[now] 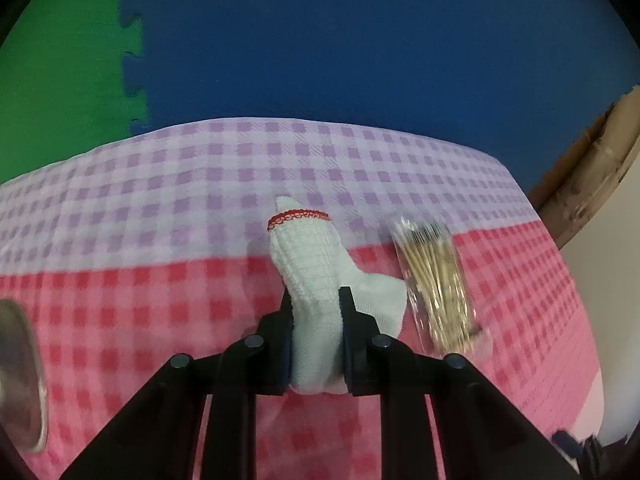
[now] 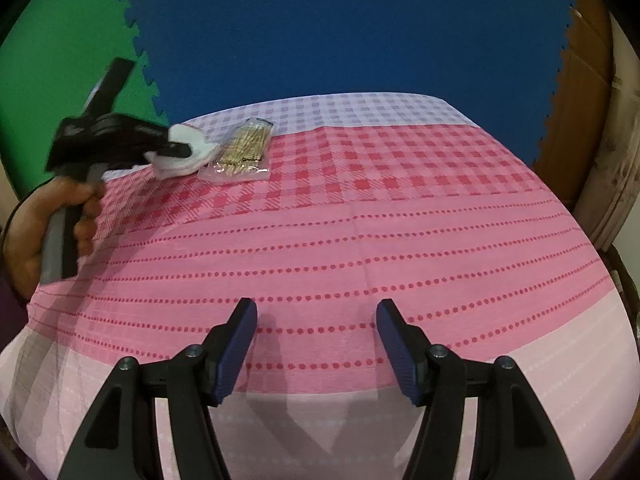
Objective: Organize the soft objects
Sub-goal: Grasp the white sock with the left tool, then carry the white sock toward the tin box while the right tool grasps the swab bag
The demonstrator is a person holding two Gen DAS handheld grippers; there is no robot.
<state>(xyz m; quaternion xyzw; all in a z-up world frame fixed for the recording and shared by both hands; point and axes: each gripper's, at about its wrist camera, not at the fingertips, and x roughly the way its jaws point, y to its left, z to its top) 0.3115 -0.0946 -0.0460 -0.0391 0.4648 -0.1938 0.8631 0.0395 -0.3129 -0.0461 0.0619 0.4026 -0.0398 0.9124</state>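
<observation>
- The left tool [image 1: 316,300] is closed on a white knitted glove [image 1: 308,264]. Its pads [image 1: 285,320] pinch the fabric from both sides, and the knit bulges out between and behind them.
- The glove lies at the far left part of the tabletop [image 2: 400,240], across the line where the pink check meets the lilac check. Its red-trimmed cuff [image 1: 298,215] points away from the tool. Whether it is one glove or a folded pair cannot be told.
- A clear packet of thin wooden sticks [image 1: 436,280] lies just beside the glove on its right. In the right wrist view the two appear to touch or nearly touch.
- The right tool [image 2: 316,320] hangs over the near, dotted part of the cloth with its jaws parted and nothing between them. It is well apart from both items.
- Handling, judged: the glove is light, soft and limp. Free ends are expected to droop and swing when it is lifted, so a hold near the middle of the bundle carries it better than a hold at the cuff or a fingertip.
- Grip, judged: the ribbed knit gives good friction and is not fragile. A firm squeeze does no harm, but a loose layer can slide out if only the outer fold is caught.
- Hazard, judged: a dragging glove may snag the slippery packet or ruck the cloth. Lift clear before moving sideways.
- The packet is stiff, so it probably is not a soft object.
</observation>
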